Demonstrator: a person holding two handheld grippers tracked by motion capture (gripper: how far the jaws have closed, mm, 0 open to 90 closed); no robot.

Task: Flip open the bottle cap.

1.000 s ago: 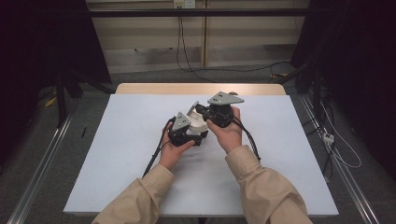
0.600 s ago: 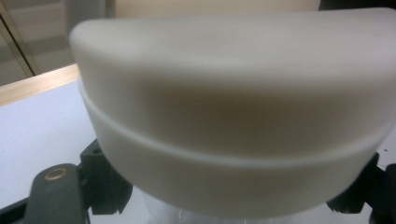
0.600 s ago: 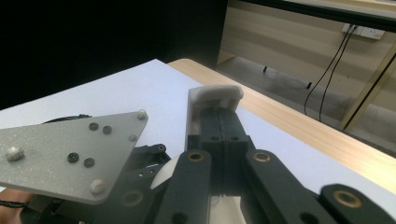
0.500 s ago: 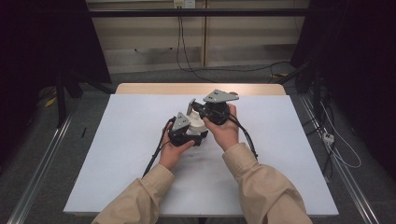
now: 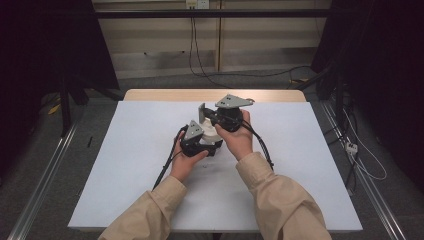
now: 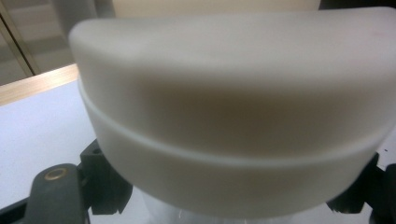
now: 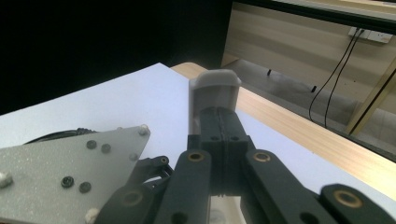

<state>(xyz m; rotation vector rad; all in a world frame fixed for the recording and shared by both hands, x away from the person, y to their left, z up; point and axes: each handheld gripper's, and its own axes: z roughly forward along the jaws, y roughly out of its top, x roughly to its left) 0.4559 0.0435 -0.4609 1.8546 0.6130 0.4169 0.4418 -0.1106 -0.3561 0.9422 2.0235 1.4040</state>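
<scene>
Two grippers [image 5: 202,136] [image 5: 210,116] around white container [image 5: 210,131]

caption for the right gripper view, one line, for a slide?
Right gripper, jaws shut on a thin white piece, above the white table; left gripper's grey plate alongside.

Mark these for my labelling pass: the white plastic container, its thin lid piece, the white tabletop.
white plastic container [image 6: 233,140], left gripper view, side wall
thin lid piece [image 7: 215,88], right gripper view, upper end
white tabletop [image 5: 310,150], high view, bare right part

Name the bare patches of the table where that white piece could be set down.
The white table lies bare left of the left gripper and right of the right gripper, out to each edge. The middle is crowded: both grippers, white piece, trailing cables.
</scene>
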